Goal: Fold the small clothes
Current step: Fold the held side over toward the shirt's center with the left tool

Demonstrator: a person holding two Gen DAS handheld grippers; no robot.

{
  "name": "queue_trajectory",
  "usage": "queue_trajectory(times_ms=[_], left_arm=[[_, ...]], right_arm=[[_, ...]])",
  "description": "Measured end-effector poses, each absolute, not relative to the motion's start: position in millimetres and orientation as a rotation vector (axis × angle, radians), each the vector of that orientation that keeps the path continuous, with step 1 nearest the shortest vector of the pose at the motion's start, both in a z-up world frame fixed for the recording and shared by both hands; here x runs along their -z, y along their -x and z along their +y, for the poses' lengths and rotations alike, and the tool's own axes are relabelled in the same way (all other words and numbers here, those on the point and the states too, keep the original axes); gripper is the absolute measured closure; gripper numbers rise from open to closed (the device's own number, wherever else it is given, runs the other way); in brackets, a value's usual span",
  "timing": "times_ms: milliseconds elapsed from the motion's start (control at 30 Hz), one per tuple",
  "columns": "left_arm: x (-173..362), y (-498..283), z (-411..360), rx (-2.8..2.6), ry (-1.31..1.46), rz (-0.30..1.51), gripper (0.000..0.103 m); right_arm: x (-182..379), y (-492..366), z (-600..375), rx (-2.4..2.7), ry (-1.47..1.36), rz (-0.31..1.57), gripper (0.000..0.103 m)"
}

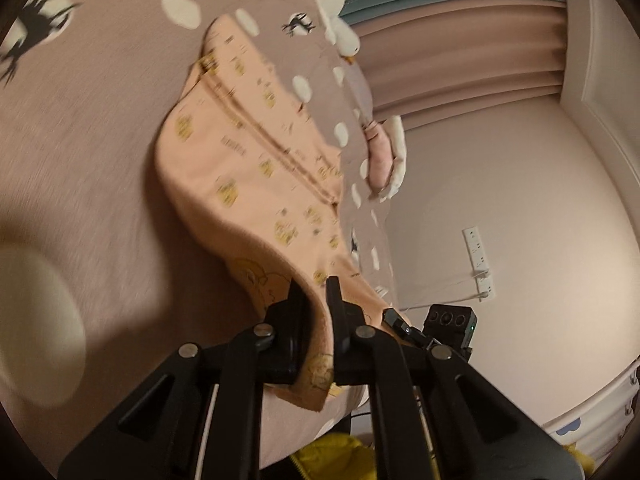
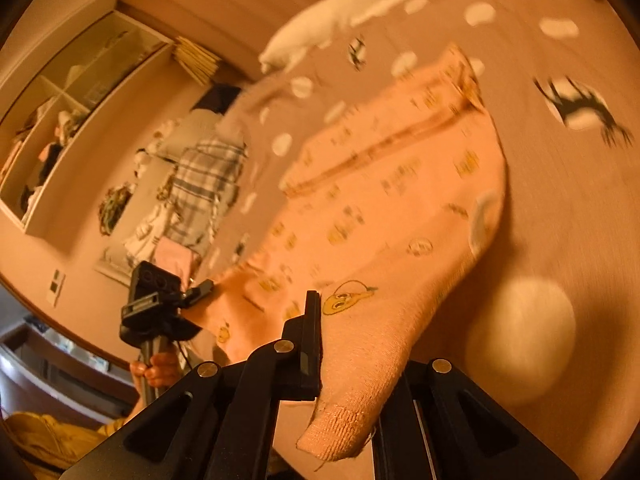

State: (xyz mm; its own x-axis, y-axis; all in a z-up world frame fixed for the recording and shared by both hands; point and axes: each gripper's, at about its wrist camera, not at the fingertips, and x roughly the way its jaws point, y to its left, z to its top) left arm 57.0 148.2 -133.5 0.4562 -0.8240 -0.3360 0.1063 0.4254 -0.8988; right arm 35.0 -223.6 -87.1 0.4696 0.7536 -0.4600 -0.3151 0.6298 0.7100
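Both tongs, left gripper [image 1: 316,292] and right gripper [image 2: 320,304], pinch the peach garment [image 1: 248,168]'s near hem, lower centre; folding looks barely begun.

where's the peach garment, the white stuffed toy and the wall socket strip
peach garment [image 1: 248,168]: left wrist view, on its printed middle panel
white stuffed toy [image 1: 340,32]: left wrist view, on its body near the head
wall socket strip [image 1: 478,256]: left wrist view, on its white face

Pink dotted bedsheet [image 1: 100,140] bears peach garment [image 1: 248,168] (white plush toy [image 1: 332,8] beside)
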Motion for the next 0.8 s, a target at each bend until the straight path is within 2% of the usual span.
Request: queue_trajectory(times_ms=[533,800], left_arm=[[79.5,-147.5,147.3,0.682,0.936,0.770,0.098],[64.3,-217.3,145.9,0.661,0.925,0.721,0.098]], right_arm=[[23.8,-114.1,-227.9,-0.664,-0.598,0.643,0.097],[10.4,-182.0,-229.7,-0.607,-0.611,0.621,0.097]])
